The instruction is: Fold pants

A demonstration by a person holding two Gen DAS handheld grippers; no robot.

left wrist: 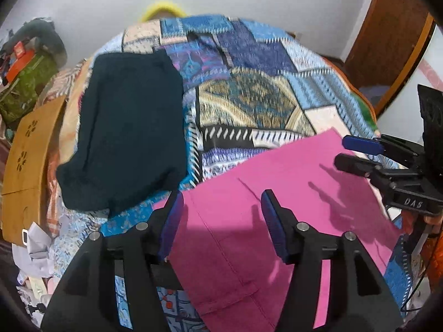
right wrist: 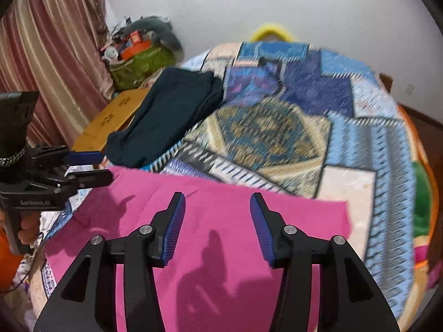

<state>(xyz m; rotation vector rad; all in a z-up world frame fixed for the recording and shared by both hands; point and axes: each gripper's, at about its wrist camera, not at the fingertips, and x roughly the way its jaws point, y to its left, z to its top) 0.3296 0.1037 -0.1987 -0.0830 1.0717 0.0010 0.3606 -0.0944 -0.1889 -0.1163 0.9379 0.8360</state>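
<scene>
Pink pants lie flat on the patterned bedspread, near its front edge; they also show in the right wrist view. My left gripper is open and empty, hovering over the pants' left part. My right gripper is open and empty over the pants' middle. The right gripper shows at the right of the left wrist view, the left gripper at the left of the right wrist view. A folded dark garment lies farther back on the left, also in the right wrist view.
A wooden board stands at the bed's left side. A green bag with clutter sits in the far left corner by a curtain. A brown door is at the right. Crumpled paper lies low left.
</scene>
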